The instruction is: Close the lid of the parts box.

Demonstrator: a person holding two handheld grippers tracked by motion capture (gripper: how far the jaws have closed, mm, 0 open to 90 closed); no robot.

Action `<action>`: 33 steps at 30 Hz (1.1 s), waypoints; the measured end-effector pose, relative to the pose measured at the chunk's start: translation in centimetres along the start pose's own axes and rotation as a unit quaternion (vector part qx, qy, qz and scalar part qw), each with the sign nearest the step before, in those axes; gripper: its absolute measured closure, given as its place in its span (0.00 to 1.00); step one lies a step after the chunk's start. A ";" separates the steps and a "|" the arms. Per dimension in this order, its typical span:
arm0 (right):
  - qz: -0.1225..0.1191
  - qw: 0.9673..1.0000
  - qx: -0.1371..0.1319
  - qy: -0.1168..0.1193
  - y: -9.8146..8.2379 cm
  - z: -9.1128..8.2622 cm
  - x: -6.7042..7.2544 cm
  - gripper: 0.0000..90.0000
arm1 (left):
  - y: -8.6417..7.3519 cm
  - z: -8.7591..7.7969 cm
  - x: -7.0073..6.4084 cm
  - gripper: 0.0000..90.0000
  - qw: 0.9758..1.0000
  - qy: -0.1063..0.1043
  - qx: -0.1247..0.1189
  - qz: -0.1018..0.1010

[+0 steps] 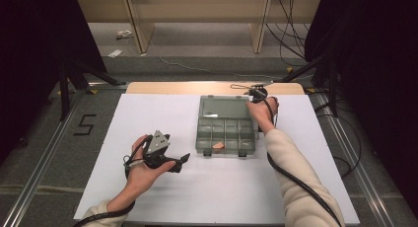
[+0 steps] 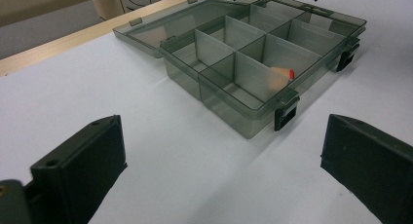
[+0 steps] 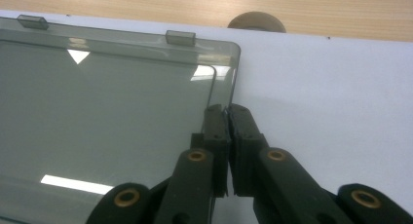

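A smoky, translucent grey plastic organiser box (image 1: 225, 131) lies open near the middle of the white surface (image 1: 148, 113), whose far edge is bare pale wood. Its flat lid (image 3: 97, 102) is folded back toward twelve o'clock and lies level, smooth and glossy with rounded corners and two small moulded tabs along its far rim. The tray half has thin upright dividers that cut it into rectangular compartments, and two dark latches (image 2: 286, 112) sit on its six-o'clock wall.

In the tray's near row, one compartment holds a small orange-and-pink piece (image 2: 282, 74); its exact shape is too small to tell. The other compartments in sight look bare.

The right tongs (image 3: 226, 112) are at the lid's three-o'clock edge, near its far corner, clenched on that thin plastic rim, their matte black jaws pressed together with the edge between them. The left tongs (image 1: 181, 160) rest at about eight o'clock from the box, well apart from it, released: the blocky black jaws stand wide with nothing between them, pointing toward the tray's latched side.
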State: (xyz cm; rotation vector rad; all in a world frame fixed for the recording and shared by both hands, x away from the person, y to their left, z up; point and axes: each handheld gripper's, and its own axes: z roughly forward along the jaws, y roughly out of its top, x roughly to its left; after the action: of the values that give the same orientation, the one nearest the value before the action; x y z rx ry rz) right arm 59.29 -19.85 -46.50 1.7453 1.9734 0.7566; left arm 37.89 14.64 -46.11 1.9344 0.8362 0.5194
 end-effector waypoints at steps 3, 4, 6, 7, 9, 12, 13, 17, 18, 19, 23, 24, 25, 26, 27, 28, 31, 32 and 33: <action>0.006 1.000 -0.001 -0.004 0.0 0.0 0.1 0.99 | 0.0 0.0 0.1 0.02 1.000 0.001 0.000 0.000; 0.006 1.000 -0.003 -0.006 0.0 -0.1 0.1 0.99 | 0.0 0.0 0.1 0.02 1.000 0.002 -0.001 -0.001; 0.009 1.000 -0.005 -0.008 0.0 -0.1 0.2 0.99 | 0.0 0.1 0.2 0.02 1.000 0.003 0.001 0.000; 0.008 1.000 -0.007 -0.008 0.0 -0.2 0.2 0.99 | 0.0 0.1 0.2 0.02 1.000 0.005 0.002 0.000; 0.012 1.000 -0.013 -0.009 0.0 -0.3 0.3 1.00 | 0.1 0.2 0.4 0.03 1.000 0.007 0.002 -0.002; 0.014 1.000 -0.019 -0.010 -0.1 -0.5 0.3 1.00 | 0.4 0.5 0.8 0.04 1.000 0.012 0.002 -0.007; 0.014 1.000 -0.021 -0.010 -0.1 -0.5 0.3 1.00 | 0.7 0.8 1.1 0.05 1.000 0.012 0.004 -0.009; 0.017 0.999 -0.037 -0.009 -0.2 -0.9 0.3 1.00 | 2.2 2.1 2.8 0.12 0.999 0.027 0.004 -0.033; 0.018 0.999 -0.040 -0.010 -0.2 -1.0 0.3 1.00 | 2.6 2.4 3.2 0.16 0.999 0.030 0.003 -0.040; 0.019 0.999 -0.043 -0.009 -0.2 -1.1 0.3 1.00 | 3.4 3.1 3.8 0.18 0.998 0.031 0.002 -0.049; 0.020 0.998 -0.059 -0.008 -0.2 -1.7 0.3 1.00 | 5.8 5.8 5.4 0.24 0.997 0.045 0.010 -0.069; 0.018 0.998 -0.064 -0.007 -0.2 -1.9 0.3 1.00 | 6.2 6.5 5.7 0.27 0.996 0.044 0.015 -0.072; 0.017 0.998 -0.066 -0.007 -0.2 -2.0 0.3 1.00 | 6.8 7.5 6.2 0.28 0.996 0.043 0.026 -0.078; 0.018 0.997 -0.069 -0.006 -0.2 -2.2 0.3 1.00 | 7.0 8.2 6.5 0.31 0.995 0.041 0.030 -0.086; 0.019 0.997 -0.070 -0.005 -0.2 -2.2 0.3 1.00 | 7.4 9.2 7.0 0.35 0.993 0.038 0.036 -0.102; 0.019 0.997 -0.072 -0.004 -0.2 -2.4 0.2 1.00 | 7.6 10.0 7.3 0.38 0.992 0.039 0.044 -0.113; 0.014 0.997 -0.081 -0.004 -0.3 -2.6 0.3 1.00 | 8.1 12.2 8.3 0.45 0.986 0.039 0.068 -0.147; 0.012 0.996 -0.084 -0.003 -0.3 -2.7 0.3 1.00 | 8.2 12.6 8.5 0.48 0.985 0.037 0.072 -0.154; 0.014 0.996 -0.085 -0.002 -0.3 -2.8 0.3 1.00 | 8.3 13.1 8.7 0.50 0.983 0.035 0.077 -0.164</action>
State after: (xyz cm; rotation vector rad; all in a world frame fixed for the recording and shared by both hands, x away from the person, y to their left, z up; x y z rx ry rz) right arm 57.30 -19.96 -44.53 1.6764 1.8265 0.9026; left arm 55.16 10.48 -44.86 1.8731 1.2437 0.3334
